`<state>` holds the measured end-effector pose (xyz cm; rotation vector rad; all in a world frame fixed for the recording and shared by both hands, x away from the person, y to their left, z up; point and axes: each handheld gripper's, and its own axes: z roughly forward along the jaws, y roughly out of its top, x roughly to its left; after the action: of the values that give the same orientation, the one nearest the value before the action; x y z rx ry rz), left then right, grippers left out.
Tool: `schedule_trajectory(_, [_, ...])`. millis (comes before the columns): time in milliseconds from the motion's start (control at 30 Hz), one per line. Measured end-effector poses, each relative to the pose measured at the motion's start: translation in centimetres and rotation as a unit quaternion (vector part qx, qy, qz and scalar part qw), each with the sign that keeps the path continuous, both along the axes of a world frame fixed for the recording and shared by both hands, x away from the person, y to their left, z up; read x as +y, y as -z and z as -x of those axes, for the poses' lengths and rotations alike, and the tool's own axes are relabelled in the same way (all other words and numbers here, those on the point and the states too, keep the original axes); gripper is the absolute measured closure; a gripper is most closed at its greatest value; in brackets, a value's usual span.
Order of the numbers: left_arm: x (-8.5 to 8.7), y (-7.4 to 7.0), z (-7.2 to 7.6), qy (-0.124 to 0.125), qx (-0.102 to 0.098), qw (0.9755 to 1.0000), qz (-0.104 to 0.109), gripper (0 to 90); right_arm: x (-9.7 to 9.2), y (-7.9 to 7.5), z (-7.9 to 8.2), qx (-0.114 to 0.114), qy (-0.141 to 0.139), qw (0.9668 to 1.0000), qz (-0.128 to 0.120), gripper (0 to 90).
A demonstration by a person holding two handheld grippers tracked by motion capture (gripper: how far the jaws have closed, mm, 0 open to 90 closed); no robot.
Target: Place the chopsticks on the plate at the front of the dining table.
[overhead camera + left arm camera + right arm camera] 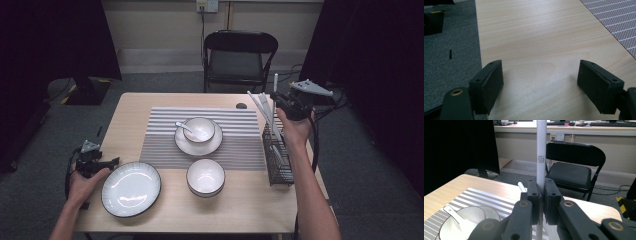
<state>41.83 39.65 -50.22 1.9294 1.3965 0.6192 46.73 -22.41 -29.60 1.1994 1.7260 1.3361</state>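
1. The right tongs (284, 101) are seen at the upper right of the high view, raised above the wire rack (278, 159).
2. In the right gripper view, the right tongs (541, 195) are clamped on a white chopstick (541, 150), which stands upright through the middle of the frame.
3. In the high view, that chopstick (275, 82) rises just above the tongs, and more white chopsticks (263, 107) lean out of the rack beside it.
4. The left tongs (107, 163) are held at the lower left of the high view, just beside the large plate (131, 188).
5. In the left gripper view, the left tongs (540, 82) are spread wide with only bare counter (541, 40) between them.
6. Near the frame's centre, a bowl with a spoon (186, 129) sits on a saucer on the striped mat (160, 140); an empty bowl (205, 177) sits below it.
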Motion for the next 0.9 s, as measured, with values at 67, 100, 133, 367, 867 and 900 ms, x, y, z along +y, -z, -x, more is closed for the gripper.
schedule_trajectory(67, [0.0,0.0,0.0,0.0,0.0,1.0,0.0,20.5,0.0,-0.1,0.0,0.0,-0.001,1.0,0.001,85.1])
schedule_trajectory(100, [0.0,0.0,0.0,0.0,0.0,1.0,0.0,20.5,0.1,-0.1,0.1,-0.002,0.0,1.0,0.0,85.1])
schedule_trajectory(133, [0.0,0.0,0.0,0.0,0.0,1.0,0.0,20.5,0.0,-0.3,0.1,-0.003,0.0,1.0,0.0,85.1])
schedule_trajectory(367, [0.0,0.0,0.0,0.0,0.0,1.0,0.0,20.5,0.0,-1.0,0.2,-0.01,0.001,1.0,-0.001,85.1])
schedule_trajectory(867, [-0.1,0.0,0.1,-0.005,0.001,1.0,0.001,20.5,0.5,-2.7,0.6,-0.025,0.003,0.9997,0.006,85.1])
schedule_trajectory(900, [-0.1,0.0,0.1,-0.005,0.001,1.0,0.001,20.5,0.5,-2.8,0.6,-0.025,0.003,0.9997,0.005,85.1])
